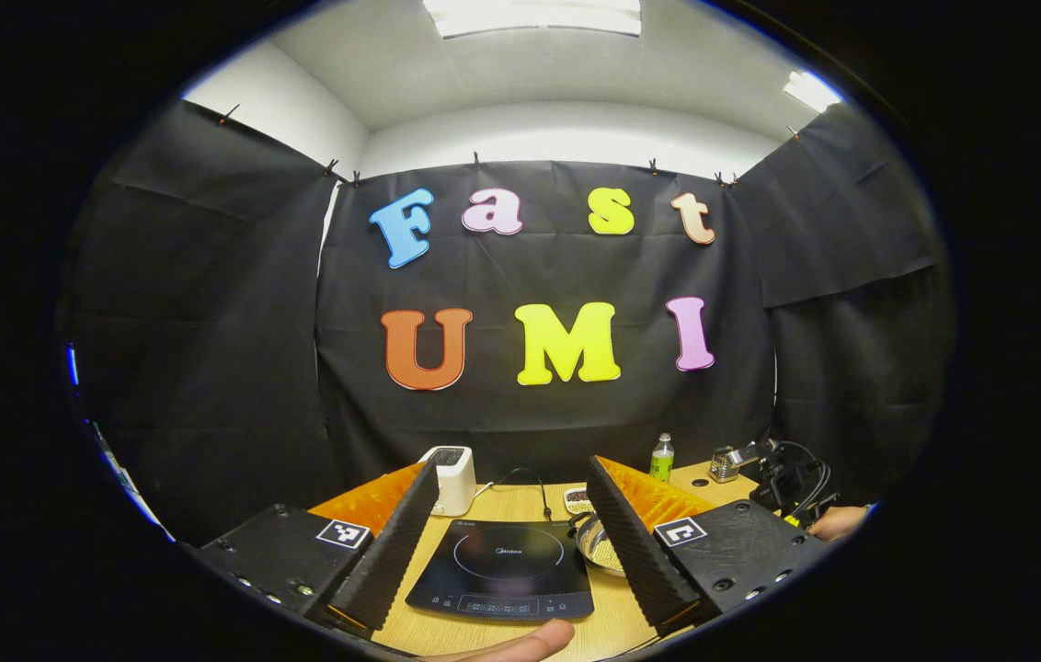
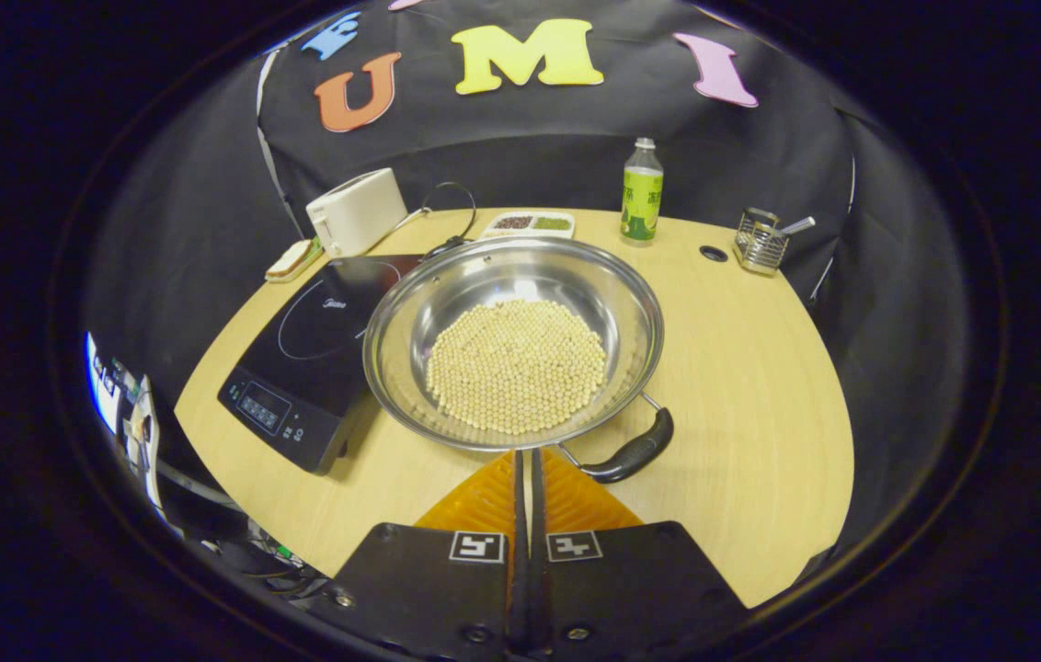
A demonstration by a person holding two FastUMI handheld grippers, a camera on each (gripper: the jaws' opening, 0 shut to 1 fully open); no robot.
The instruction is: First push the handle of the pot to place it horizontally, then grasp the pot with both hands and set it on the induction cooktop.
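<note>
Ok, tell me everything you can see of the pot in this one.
The pot is a wide, shallow pan of shiny metal, upright on the wooden table, its left edge beside or over the induction cooktop. Small pale round beans cover its bottom. A dark loop handle on wire brackets sits on the near right rim. The right gripper, shut, points at the near rim; contact is unclear.

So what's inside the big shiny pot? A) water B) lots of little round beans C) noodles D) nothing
B: in the right gripper view the pot holds a pile of little round beans on its bottom.
</note>
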